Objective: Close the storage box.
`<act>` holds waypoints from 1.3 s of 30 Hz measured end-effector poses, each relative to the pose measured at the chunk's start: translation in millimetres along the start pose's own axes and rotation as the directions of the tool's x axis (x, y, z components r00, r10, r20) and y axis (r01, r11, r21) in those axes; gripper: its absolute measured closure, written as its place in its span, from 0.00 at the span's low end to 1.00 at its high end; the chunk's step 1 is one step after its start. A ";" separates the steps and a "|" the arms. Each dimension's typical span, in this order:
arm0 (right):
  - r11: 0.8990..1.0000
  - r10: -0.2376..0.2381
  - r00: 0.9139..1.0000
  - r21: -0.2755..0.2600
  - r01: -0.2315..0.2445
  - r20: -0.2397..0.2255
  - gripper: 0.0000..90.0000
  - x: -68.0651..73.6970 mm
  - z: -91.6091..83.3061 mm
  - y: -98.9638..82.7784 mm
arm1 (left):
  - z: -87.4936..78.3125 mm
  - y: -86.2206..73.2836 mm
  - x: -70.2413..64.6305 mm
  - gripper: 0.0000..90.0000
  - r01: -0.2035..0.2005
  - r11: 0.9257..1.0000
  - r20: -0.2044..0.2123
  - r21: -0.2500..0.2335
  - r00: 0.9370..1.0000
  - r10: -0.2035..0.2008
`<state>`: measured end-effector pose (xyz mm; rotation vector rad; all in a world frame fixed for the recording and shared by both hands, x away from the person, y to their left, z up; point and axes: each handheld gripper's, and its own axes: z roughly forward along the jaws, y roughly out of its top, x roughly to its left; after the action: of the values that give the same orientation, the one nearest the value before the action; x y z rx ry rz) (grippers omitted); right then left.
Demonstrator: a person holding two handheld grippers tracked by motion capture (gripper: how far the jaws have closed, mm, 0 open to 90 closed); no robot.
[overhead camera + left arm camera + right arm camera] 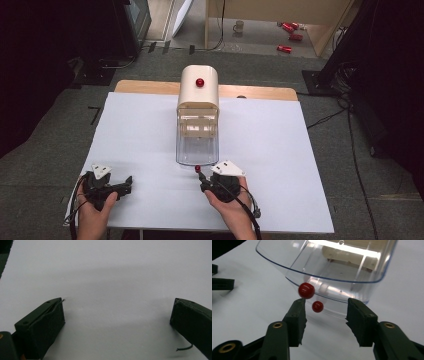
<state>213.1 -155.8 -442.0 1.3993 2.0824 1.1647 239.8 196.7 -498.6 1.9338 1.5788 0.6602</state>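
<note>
Hovering low at the lower centre of the high view, the right gripper (202,176) sits with its jaws spread apart and nothing between them. In the right gripper view (325,308) the two black jaws rise from the bottom edge with a clear gap; the left jaw's tip stands just beneath a red knob (306,290) on the clear drawer's (332,267) front wall. A second, smaller red spot (317,306) lower down reads as its reflection on the white sheet (249,312), though that is a judgement.

Further out, the drawer projects toward the bottom of the high view from a cream, round-topped housing (199,86) at frame centre, which carries a red button (200,82) on top. The knob shows in the high view as a small red dot (198,168) at the drawer's near edge.

Step in hand, as judged: taking hold of the knob. To do it well, the gripper wants shifting toward the upper left of its own view and lifting slightly, so the knob lies centred between the jaws, not above one tip; closing should come only then, squarely across the ball, and any pull should follow the drawer's long axis.

The left gripper (125,184) rests at the lower left of the high view; its own view (117,315) shows jaws wide apart over bare white sheet, holding nothing.
</note>
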 end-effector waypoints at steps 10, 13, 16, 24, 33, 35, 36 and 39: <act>1.000 0.015 1.000 -0.002 -0.015 -0.017 0.73 10.9 12.4 -1.0 | 0.0 0.0 0.0 0.00 0.000 1.000 0.000 0.000 1.000 0.000; 0.999 0.043 0.999 0.002 -0.043 -0.024 0.78 10.9 16.4 -1.4 | 0.0 0.0 0.0 0.00 0.000 1.000 0.000 0.000 1.000 0.000; 0.999 0.049 0.998 -0.003 -0.050 -0.033 0.81 11.8 17.2 -1.3 | 0.0 0.0 0.0 0.00 0.000 1.000 0.000 0.000 1.000 0.000; 0.999 0.050 0.998 -0.009 -0.050 -0.031 0.84 14.0 17.0 -1.2 | 0.0 0.0 0.0 0.00 0.000 1.000 0.000 -0.001 1.000 0.000; 0.999 0.040 0.999 -0.019 -0.040 -0.035 0.84 14.9 11.6 3.4 | 0.0 0.0 0.0 0.00 0.000 1.000 0.000 0.000 1.000 0.000; 0.999 0.039 0.999 -0.026 -0.040 -0.038 0.84 15.9 10.2 6.3 | 0.0 0.0 0.0 0.00 -0.001 1.000 0.000 0.000 1.000 0.001; 0.999 0.039 0.999 -0.026 -0.040 -0.038 0.84 15.9 10.2 6.3 | 0.0 0.0 0.0 0.00 -0.001 1.000 0.000 0.000 1.000 0.001; 0.999 0.037 0.999 -0.031 -0.038 -0.039 0.84 16.4 9.4 9.5 | 0.0 0.0 0.0 0.00 0.000 1.000 0.000 0.000 1.000 0.000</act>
<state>217.9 -135.6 -437.8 1.4177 2.0627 1.2430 239.8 196.7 -498.6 1.9342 1.5785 0.6607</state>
